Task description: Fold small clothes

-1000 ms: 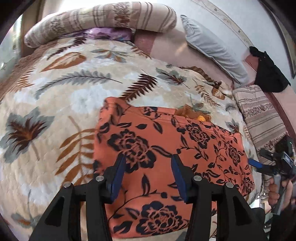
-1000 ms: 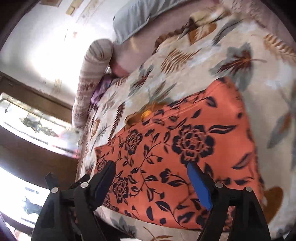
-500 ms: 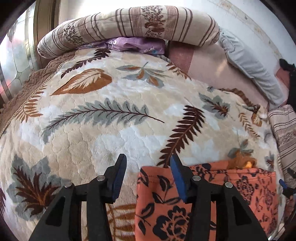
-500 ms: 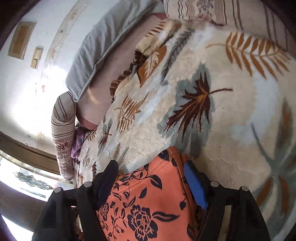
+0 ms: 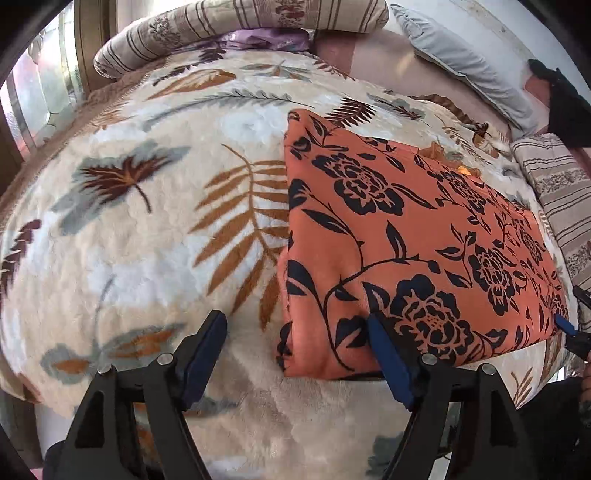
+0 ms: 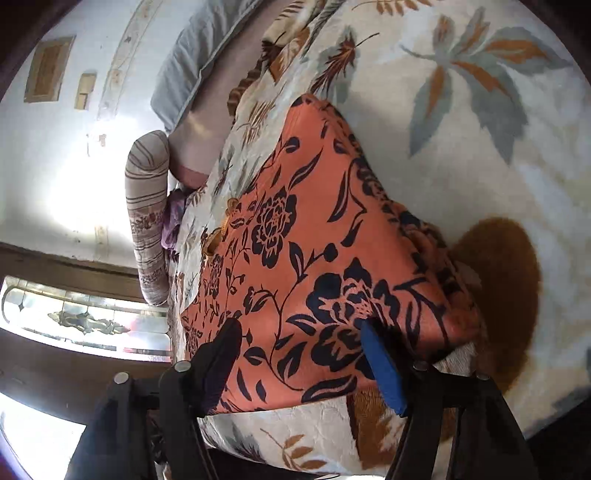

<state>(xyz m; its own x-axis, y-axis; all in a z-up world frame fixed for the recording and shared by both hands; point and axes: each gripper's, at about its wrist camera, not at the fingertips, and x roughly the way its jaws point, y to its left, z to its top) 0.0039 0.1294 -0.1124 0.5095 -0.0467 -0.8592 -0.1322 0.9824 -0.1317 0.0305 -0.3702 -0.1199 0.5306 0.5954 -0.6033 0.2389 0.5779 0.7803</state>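
Observation:
An orange garment (image 5: 406, 236) with black flowers lies folded flat on the leaf-patterned blanket (image 5: 147, 240). My left gripper (image 5: 295, 343) is at its near left corner with its jaws opening. The right finger rests over the cloth and the left finger over bare blanket, neither pressing. In the right wrist view the garment (image 6: 314, 240) has its near edge between the fingers of my right gripper (image 6: 299, 350). Those jaws are closing, but the pads stand clear of the cloth. A blue tip of the right gripper (image 5: 569, 328) shows by the garment's near right corner.
A striped bolster (image 5: 240, 26), a purple cloth (image 5: 266, 37) and a grey pillow (image 5: 461, 62) line the far side of the bed. A striped cushion (image 5: 554, 192) and a black cloth (image 5: 565, 107) lie at the right. A window (image 6: 74, 321) is past the bed's left side.
Both grippers swung out to the garment's far edge over the blanket, then came back to its near edge. The left jaws stand much wider now, and the right jaws are slightly narrower.

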